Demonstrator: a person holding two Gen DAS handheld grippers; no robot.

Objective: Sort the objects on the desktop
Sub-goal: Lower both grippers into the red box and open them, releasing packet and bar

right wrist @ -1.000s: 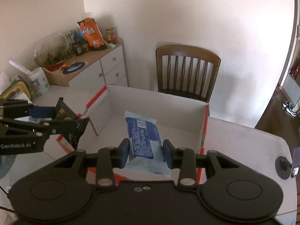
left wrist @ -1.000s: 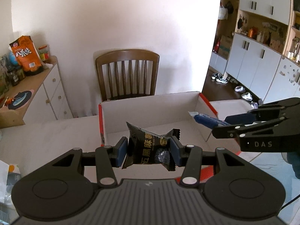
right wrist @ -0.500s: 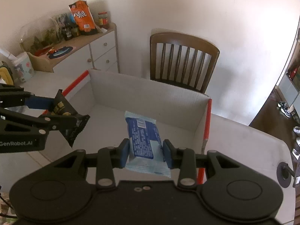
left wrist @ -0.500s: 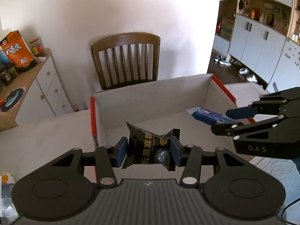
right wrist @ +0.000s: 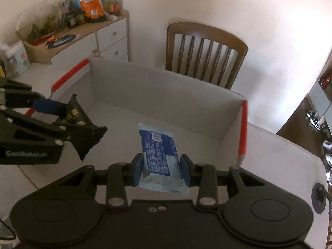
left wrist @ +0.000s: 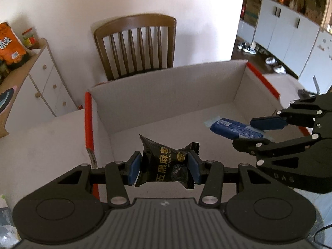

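A white tabletop carries an open cardboard box with grey-white inner walls and red-edged side flaps; the box floor is bare. At the far side of the tabletop stands a brown wooden chair against the wall, and to the far left a white drawer cabinet bears an orange snack bag and jars.

Both grippers hang over the near part of the box, tilted downward. The left gripper pinches a black snack packet with gold lettering between its blue pads, above the box's near left part. The right gripper pinches a blue wrapped bar by its near end, the bar pointing away toward the far wall, above the box's near right part. Neither packet touches the box.
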